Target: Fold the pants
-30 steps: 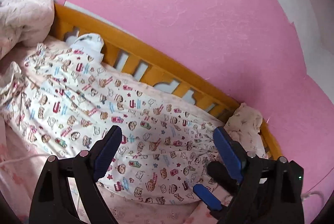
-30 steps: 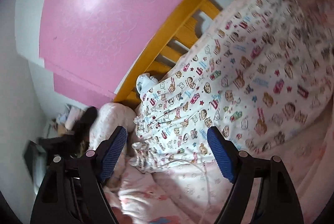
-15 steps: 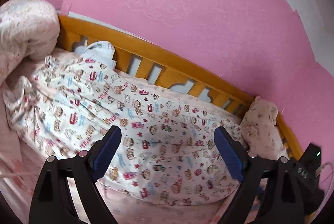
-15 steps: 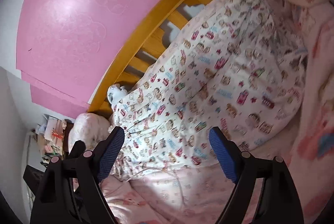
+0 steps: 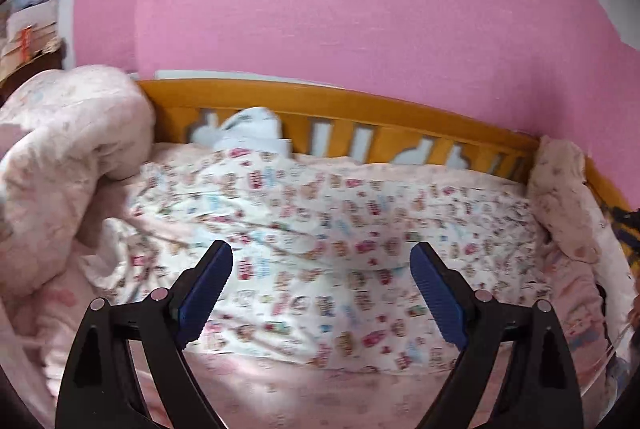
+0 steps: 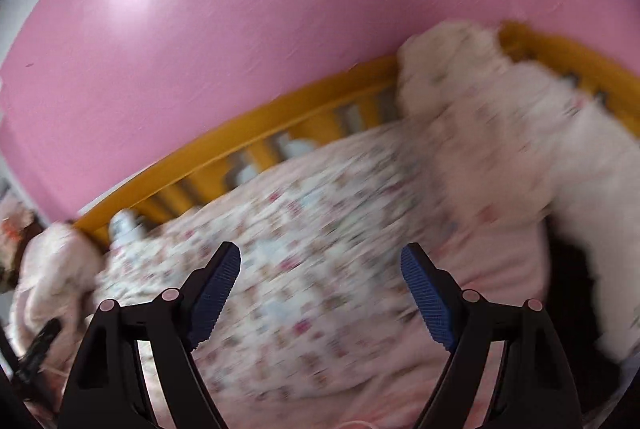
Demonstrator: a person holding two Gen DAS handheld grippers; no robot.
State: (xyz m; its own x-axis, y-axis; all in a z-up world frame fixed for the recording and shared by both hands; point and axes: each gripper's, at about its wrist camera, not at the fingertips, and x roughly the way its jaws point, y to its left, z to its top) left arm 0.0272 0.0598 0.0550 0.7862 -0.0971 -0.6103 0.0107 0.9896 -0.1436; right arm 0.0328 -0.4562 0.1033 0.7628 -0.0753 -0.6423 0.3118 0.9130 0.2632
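Observation:
The pants (image 5: 328, 229) are white with small cartoon prints and lie spread across the pink bed sheet (image 5: 280, 385), lengthwise along the wooden rail. They also show, blurred, in the right wrist view (image 6: 304, 261). My left gripper (image 5: 322, 281) is open and empty, held above the near part of the pants. My right gripper (image 6: 320, 285) is open and empty, also above the pants, clear of the cloth.
An orange wooden bed rail (image 5: 360, 109) runs along the pink wall (image 5: 320, 9). A bunched pink duvet (image 5: 60, 157) lies at the left, a small pillow (image 5: 564, 201) at the right. A white-blue cloth (image 5: 252, 129) sits by the rail. Cluttered shelves (image 5: 28, 25) stand far left.
Both grippers have swung and levelled out, so the bed rail now runs nearly horizontal. The views are motion-blurred. The pants lie as before; both grippers stay open.

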